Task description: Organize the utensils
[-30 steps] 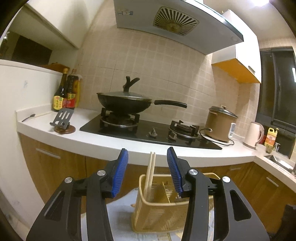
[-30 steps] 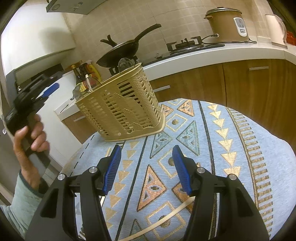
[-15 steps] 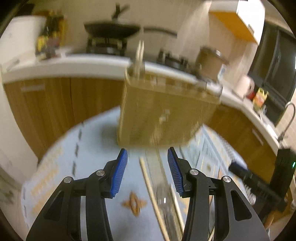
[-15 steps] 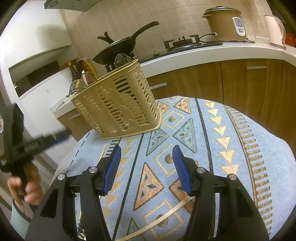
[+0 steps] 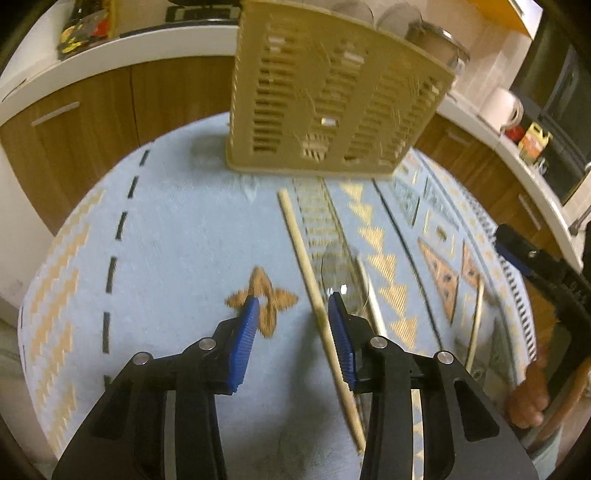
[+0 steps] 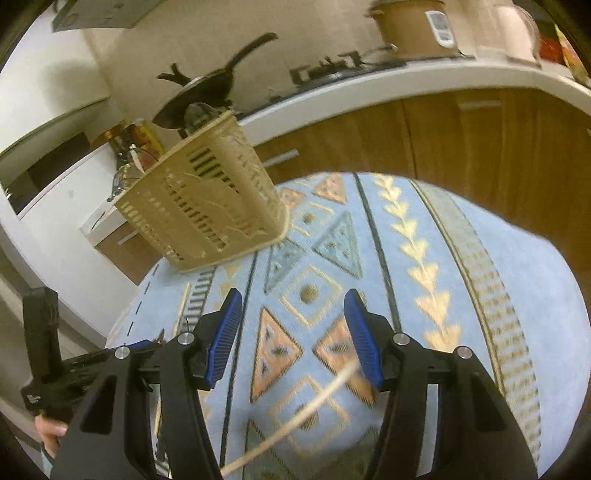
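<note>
A beige slotted utensil basket (image 5: 332, 99) stands at the far side of a round table with a blue patterned cloth (image 5: 177, 236). A wooden chopstick (image 5: 303, 251) lies on the cloth and runs toward me. A clear plastic spoon (image 5: 338, 271) lies beside it. My left gripper (image 5: 293, 302) points down at the cloth with its jaws closing. The chopstick sits between them, close to the right pad, and is not pinched. My right gripper (image 6: 293, 299) hangs open over the cloth, above the end of another pale chopstick (image 6: 295, 424). The basket (image 6: 207, 214) is beyond it on the left.
A further thin chopstick (image 5: 476, 325) lies on the cloth at the right, near the right gripper (image 5: 517, 254) and a hand. The left gripper (image 6: 74, 365) shows at the table's left edge. Behind are wooden cabinets, a white counter (image 6: 369, 88), a wok (image 6: 207, 88) and a rice cooker (image 6: 410, 29).
My left gripper has tipped from facing the stove down to the cloth and sunk over the chopstick, and its jaws have narrowed. The right gripper has hardly moved.
</note>
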Motion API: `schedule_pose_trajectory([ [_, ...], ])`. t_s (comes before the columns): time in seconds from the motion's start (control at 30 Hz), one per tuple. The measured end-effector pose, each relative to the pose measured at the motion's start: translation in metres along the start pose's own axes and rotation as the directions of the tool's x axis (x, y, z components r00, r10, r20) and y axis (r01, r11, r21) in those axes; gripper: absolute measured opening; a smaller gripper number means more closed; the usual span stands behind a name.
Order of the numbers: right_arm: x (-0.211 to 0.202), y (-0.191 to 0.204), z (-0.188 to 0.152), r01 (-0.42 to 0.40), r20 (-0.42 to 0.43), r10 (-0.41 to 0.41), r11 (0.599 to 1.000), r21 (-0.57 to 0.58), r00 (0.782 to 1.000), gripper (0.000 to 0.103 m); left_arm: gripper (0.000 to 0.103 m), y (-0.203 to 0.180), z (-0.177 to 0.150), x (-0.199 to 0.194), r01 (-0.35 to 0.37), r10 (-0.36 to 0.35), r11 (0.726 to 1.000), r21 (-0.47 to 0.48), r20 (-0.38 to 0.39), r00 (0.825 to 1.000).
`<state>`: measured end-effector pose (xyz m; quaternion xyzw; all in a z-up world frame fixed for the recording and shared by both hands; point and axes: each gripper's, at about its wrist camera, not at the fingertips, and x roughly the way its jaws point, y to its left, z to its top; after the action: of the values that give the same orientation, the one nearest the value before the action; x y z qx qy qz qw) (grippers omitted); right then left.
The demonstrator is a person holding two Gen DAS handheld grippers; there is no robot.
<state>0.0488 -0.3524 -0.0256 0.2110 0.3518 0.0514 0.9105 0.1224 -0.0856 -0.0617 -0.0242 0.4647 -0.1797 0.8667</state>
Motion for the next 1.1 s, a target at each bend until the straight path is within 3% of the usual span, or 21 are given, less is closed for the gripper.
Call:
schedule_pose_trajectory([
  [0.2,-0.024,0.001,-0.012,0.086,-0.007,-0.086,0.996,-0.004,0.996,0.054,0.036,-0.018,-0.007,0.001,-0.083,0.083,0.994,0.067,0.008,0.997],
  [0.33,-0.031,-0.002,-0.013,0.185,-0.057,-0.185,0.983,-0.005,0.981,0.054,0.037,-0.035,-0.009,0.005,-0.155,0.154,0.980,0.122,0.013,0.988],
  [0.4,-0.030,-0.005,-0.014,0.217,-0.115,-0.215,0.976,0.008,0.970,0.048,0.038,-0.044,-0.011,0.007,-0.207,0.207,0.966,0.156,0.021,0.978],
  [0.5,-0.030,-0.007,-0.019,0.174,-0.193,-0.165,0.984,0.032,0.967,0.037,0.038,-0.048,-0.011,0.006,-0.236,0.236,0.957,0.166,0.021,0.971],
  [0.6,-0.026,0.002,-0.025,0.172,-0.248,-0.167,0.985,0.000,0.954,0.033,0.027,-0.045,-0.012,0.004,-0.202,0.202,0.965,0.165,0.013,0.979],
  [0.67,-0.022,0.010,-0.027,0.195,-0.258,-0.198,0.980,-0.038,0.946,0.026,0.003,-0.045,-0.014,0.003,-0.217,0.217,0.961,0.172,0.018,0.976],
  [0.77,-0.011,0.015,-0.027,0.206,-0.285,-0.212,0.977,-0.049,0.935,0.020,0.004,-0.040,-0.019,-0.002,-0.206,0.205,0.965,0.161,0.021,0.979],
  [0.97,0.023,0.028,-0.023,0.195,-0.326,-0.221,0.974,-0.111,0.919,0.016,0.004,-0.013,-0.027,-0.017,-0.071,0.071,0.997,0.040,-0.018,0.997],
  [1.03,0.034,0.036,-0.017,0.209,-0.307,-0.252,0.964,-0.167,0.918,0.015,0.004,-0.006,-0.031,-0.021,-0.031,0.031,0.999,0.006,-0.035,0.999],
  [1.1,0.043,0.042,-0.012,0.143,-0.313,-0.195,0.973,-0.180,0.930,0.009,0.004,-0.001,-0.034,-0.024,0.003,-0.004,1.000,-0.019,-0.054,0.999],
])
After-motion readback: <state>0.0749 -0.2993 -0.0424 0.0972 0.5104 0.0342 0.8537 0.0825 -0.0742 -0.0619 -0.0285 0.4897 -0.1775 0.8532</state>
